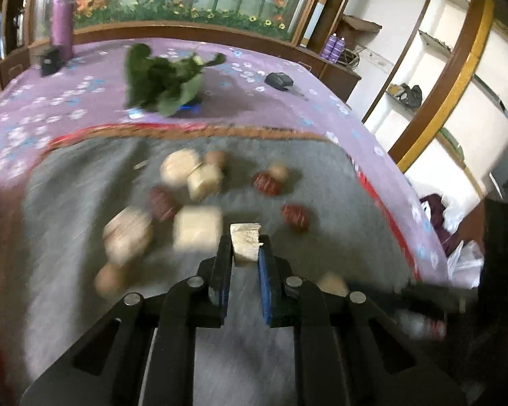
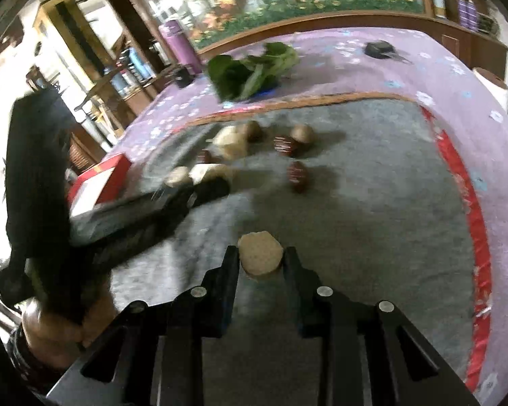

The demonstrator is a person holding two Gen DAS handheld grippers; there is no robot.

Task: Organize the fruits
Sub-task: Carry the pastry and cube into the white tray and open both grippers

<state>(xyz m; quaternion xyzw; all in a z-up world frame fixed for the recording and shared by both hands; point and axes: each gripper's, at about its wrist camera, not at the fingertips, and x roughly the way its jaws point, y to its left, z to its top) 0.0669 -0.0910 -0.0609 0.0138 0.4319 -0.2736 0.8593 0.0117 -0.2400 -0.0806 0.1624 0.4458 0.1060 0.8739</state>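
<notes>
On a grey mat lie several loose pieces: pale chunks, small brown round fruits and dark red striped fruits. My left gripper is shut on a pale cut chunk, held over the mat just right of the pile. The right wrist view shows that gripper coming in from the left, blurred, with a pale piece at its tip. My right gripper is shut on a round pale piece above the near part of the mat, well short of the pile.
Purple flowered cloth covers the surface beyond the mat. On it are leafy greens on a blue plate, a purple bottle and a small dark object. A red box stands at the mat's left edge.
</notes>
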